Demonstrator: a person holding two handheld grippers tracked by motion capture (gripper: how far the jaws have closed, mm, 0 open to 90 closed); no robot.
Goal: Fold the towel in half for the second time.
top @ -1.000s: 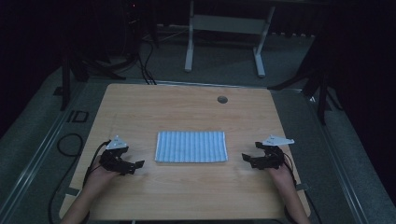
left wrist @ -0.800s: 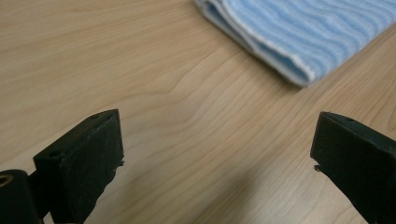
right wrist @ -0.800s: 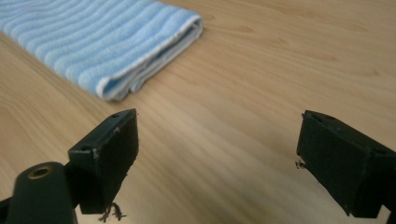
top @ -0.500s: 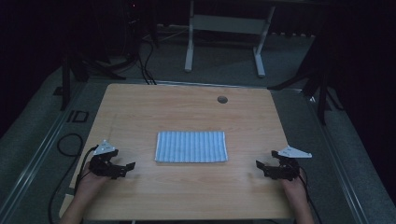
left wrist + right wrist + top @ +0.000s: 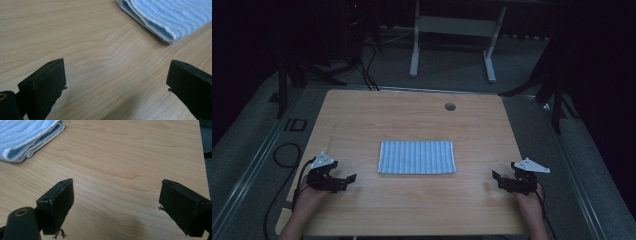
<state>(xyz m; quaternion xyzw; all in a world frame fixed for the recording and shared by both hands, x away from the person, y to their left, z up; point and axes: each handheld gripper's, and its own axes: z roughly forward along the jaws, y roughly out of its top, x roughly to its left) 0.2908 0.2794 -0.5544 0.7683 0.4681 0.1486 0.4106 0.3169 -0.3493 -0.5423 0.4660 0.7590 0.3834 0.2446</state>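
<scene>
My left gripper (image 5: 346,181) and right gripper (image 5: 498,179) gape wide, empty; only bare worktop (image 5: 412,115) separates them from the folded towel (image 5: 416,157).

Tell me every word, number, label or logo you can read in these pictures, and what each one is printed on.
None can be read.
The folded blue striped towel carries no tag or print on the sides that show.
The wooden table bears only its grain.
The left tool and the right tool, both with jaws spread wide, are plain black with no lettering.
</scene>
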